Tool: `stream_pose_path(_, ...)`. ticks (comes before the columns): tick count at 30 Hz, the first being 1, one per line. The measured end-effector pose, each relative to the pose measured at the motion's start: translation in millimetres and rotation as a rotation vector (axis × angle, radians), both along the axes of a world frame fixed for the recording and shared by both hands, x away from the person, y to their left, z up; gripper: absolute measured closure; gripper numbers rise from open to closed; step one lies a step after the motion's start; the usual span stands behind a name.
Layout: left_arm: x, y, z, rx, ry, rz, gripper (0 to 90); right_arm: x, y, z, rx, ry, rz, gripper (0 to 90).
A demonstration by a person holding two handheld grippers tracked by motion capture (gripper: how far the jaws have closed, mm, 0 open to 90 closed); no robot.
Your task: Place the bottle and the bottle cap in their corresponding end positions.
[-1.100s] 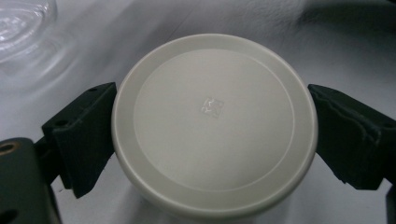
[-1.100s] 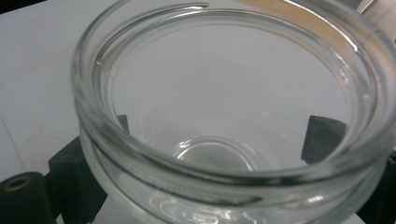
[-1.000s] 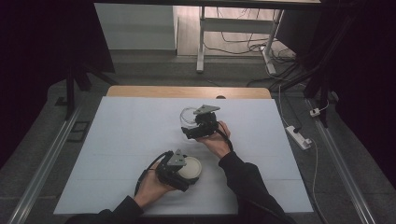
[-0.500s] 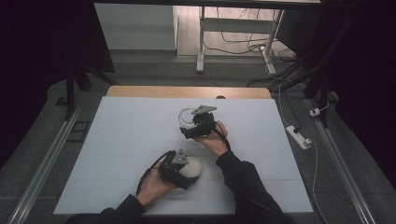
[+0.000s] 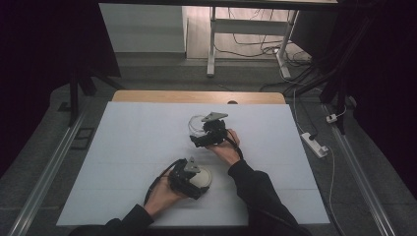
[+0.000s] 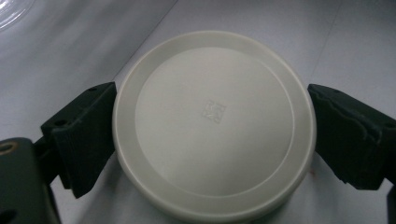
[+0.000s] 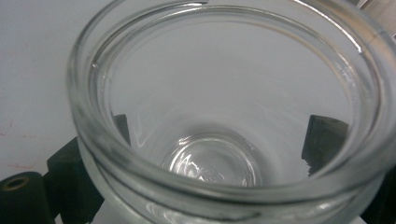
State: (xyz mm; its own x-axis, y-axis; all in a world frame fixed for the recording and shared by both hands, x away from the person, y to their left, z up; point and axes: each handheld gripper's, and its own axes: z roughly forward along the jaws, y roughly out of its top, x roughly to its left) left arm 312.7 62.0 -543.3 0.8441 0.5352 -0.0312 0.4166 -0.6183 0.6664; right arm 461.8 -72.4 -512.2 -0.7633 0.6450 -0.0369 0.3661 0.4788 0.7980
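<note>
Jaws, L: my left gripper (image 6: 212, 135) straddles the lid (image 6: 214, 123), one pad touching its rim on the near-left side, the other pad just beside the rim at right (contact there too close to call). Lid lies flat on the table (image 5: 128, 147), close to me.

Jaws, R: my right gripper (image 7: 212, 140) has a pad each side of the glass jar (image 7: 224, 116), seen through the wall; whether they squeeze or merely flank, cannot tell. Jar stands upright, mouth up, farther up the table and to the right of the lid in the high view.

Key relation: lid (image 5: 200, 178) sits nearer me, jar (image 5: 197, 126) beyond it, well apart. Lid's flat axis is vertical, same as the jar's, so no tilt needed, I judge. L hand is nearer the lid, R hand (image 5: 223, 147) the jar.

Materials:
- Lid: cream plastic, round, matte, raised outer ring, small embossed square mark at centre.
- Jar: clear glass, thick rolled lip, round, empty, glossy (likely slippery).
- Table: pale smooth sheet, wood edge at far end.
</note>
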Motion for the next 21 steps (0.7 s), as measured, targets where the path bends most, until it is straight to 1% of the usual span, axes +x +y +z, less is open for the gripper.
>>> stream_pose_path(8,0.3,0.0,-0.3,-0.003,0.003,0.004,7.2,-0.2,0.6,0.8,-0.005,0.010,-0.009,5.5)
stream_pose_path(14,1.1,0.8,0.0,-0.007,0.012,-0.004,2.8,-0.7,0.3,1.5,-0.010,0.013,-0.009,5.3)
stream_pose_path(18,1.6,2.2,0.7,-0.026,0.021,-0.008,0.8,-1.1,-2.2,2.9,-0.002,0.033,0.001,2.4)
stream_pose_path(21,2.4,4.4,2.2,-0.040,0.028,-0.007,0.0,-2.7,-4.9,5.4,0.006,0.035,0.005,1.3)
